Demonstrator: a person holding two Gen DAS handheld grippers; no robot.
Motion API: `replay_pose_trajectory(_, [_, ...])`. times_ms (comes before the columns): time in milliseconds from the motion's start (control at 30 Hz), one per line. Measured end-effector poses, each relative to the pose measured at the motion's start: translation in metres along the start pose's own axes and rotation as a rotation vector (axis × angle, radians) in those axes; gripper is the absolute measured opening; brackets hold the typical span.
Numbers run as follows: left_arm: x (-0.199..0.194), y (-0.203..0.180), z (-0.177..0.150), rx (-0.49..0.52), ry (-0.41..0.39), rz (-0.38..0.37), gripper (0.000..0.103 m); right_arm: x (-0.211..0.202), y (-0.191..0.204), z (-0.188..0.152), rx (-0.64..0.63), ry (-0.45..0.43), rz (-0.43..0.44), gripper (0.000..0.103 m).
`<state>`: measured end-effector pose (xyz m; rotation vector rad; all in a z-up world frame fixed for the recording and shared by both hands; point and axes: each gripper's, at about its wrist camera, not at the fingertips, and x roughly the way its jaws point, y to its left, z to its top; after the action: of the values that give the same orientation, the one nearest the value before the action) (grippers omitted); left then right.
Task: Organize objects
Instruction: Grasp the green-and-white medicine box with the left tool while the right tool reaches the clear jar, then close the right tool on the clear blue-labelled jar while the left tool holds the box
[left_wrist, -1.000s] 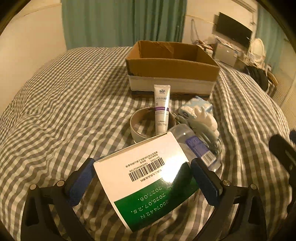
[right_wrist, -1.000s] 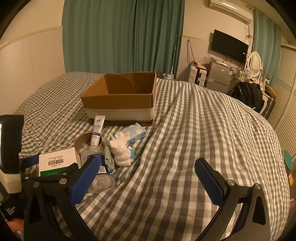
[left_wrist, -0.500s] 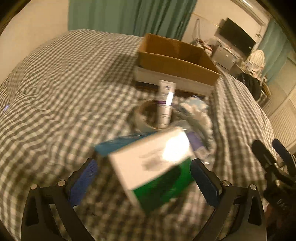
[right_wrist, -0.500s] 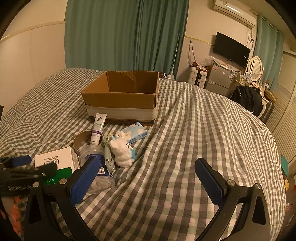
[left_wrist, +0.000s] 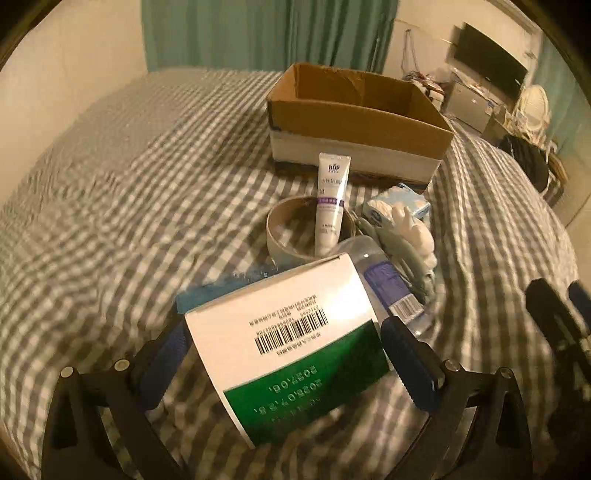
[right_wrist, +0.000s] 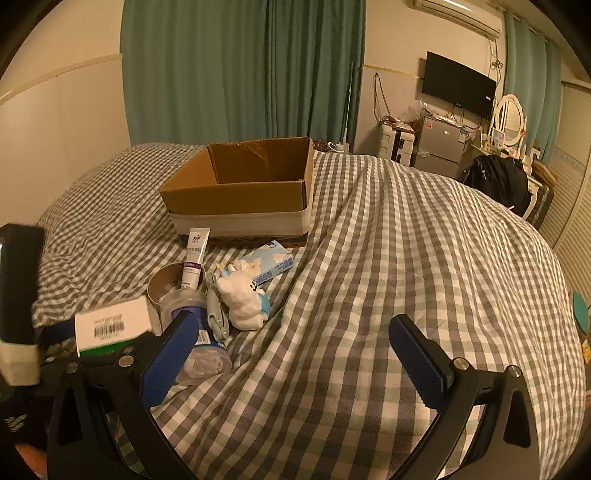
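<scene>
Pretty clearly someone's bedroom at home: a big bed (right_wrist: 406, 258) with a grey-and-white checked cover fills most of both views. Behind the bed hang floor-length green curtains (right_wrist: 240, 66), and off past its right side there's a wall-mounted TV (right_wrist: 458, 86), a small fridge (right_wrist: 437, 140), a white vanity mirror (right_wrist: 511, 118) and an air conditioner (right_wrist: 458, 14) up high.
</scene>
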<state>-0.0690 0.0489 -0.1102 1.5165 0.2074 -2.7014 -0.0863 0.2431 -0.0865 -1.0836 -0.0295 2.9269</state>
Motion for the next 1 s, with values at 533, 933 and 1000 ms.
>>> replay_pose_trajectory(533, [0.022,0.021,-0.011,0.096,-0.042,-0.027,0.102,-0.001,-0.005,-0.001,0.024,-0.009,0.016,0.102])
replay_pose_trajectory(933, [-0.035,0.073,0.013,0.089,-0.143,-0.089,0.101,0.041,0.048,-0.005,-0.097,0.180,0.182,0.097])
replay_pose_trajectory(1000, [-0.036,0.077,0.013,0.088,-0.141,-0.091,0.101,0.057,0.061,-0.008,-0.120,0.236,0.210,0.095])
